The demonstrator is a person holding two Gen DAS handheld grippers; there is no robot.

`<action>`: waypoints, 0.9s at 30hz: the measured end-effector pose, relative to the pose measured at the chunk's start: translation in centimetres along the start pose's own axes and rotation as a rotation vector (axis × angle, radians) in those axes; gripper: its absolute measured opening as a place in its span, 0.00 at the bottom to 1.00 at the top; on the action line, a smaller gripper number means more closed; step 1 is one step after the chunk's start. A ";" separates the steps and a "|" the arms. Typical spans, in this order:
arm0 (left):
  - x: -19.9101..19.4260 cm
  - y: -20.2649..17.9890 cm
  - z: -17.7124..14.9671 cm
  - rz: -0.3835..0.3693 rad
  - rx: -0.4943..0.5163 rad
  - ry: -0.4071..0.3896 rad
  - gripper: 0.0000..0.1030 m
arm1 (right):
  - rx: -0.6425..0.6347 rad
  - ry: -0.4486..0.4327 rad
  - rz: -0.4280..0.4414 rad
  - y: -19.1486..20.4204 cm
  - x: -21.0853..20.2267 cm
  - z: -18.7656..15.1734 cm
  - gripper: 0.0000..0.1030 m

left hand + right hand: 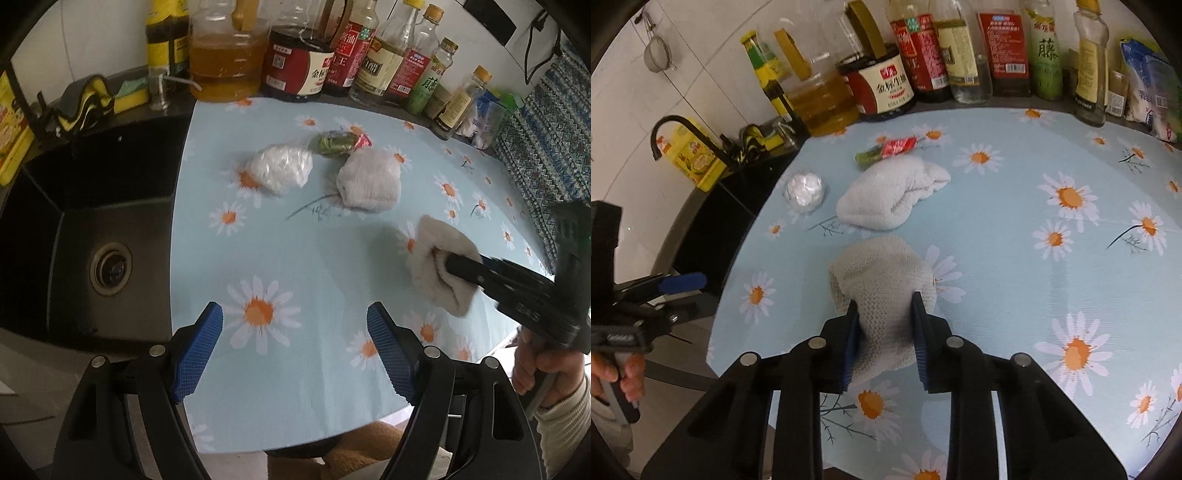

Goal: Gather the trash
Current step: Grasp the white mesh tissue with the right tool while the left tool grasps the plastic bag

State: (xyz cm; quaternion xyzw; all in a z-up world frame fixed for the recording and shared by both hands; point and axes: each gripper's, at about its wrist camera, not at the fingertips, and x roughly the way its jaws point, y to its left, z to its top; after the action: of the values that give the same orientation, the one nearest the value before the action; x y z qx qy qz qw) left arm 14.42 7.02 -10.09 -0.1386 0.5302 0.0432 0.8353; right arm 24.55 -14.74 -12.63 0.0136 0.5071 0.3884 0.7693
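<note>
While the right gripper (884, 314) has its blue-padded jaws pressed against the two sides of a beige knitted cloth wad (882, 291), the left gripper (295, 332) hangs over the daisy-print tablecloth (303, 258) with its jaws wide apart and nothing between them. That clamped wad lies on the cloth near the table's front right part, its long axis running along the gripper's fingers, the rounded bulk pointing away toward the bottles and the narrower end drawn in between the pads. Beyond it, apart from it, sits a white towel bundle (890, 195), lying slantwise with its thinner folded end pointing right and back. Just behind that bundle lies a small red and green wrapper (890, 149), long axis roughly left to right, red end to the right. Left of the towel, near the table edge by the black sink (74, 229), rests a crumpled clear plastic bag with white contents (804, 190). Along the back stands a row of sauce and oil bottles (923, 55). A yellow sponge (129, 98) sits behind the sink.
</note>
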 end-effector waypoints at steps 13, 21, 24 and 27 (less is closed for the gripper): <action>2.7 -1.5 6.2 0.045 0.083 -0.001 0.76 | -0.009 -0.045 0.007 0.2 -4.0 -2.2 0.27; 6.7 -0.9 9.6 0.091 0.104 0.040 0.76 | 0.018 -0.035 0.037 -0.6 -4.3 -2.9 0.27; 8.1 -0.2 10.5 0.102 0.093 0.053 0.76 | 0.020 -0.031 0.044 -0.8 -4.0 -2.9 0.27; 9.1 0.3 11.3 0.107 0.097 0.055 0.76 | 0.034 -0.029 0.050 -1.3 -4.1 -2.7 0.27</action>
State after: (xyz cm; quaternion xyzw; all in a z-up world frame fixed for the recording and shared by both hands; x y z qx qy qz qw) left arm 28.12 9.76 -13.79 -0.0707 0.5611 0.0583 0.8227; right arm 22.39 -19.13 -11.35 0.0449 0.5021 0.3985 0.7662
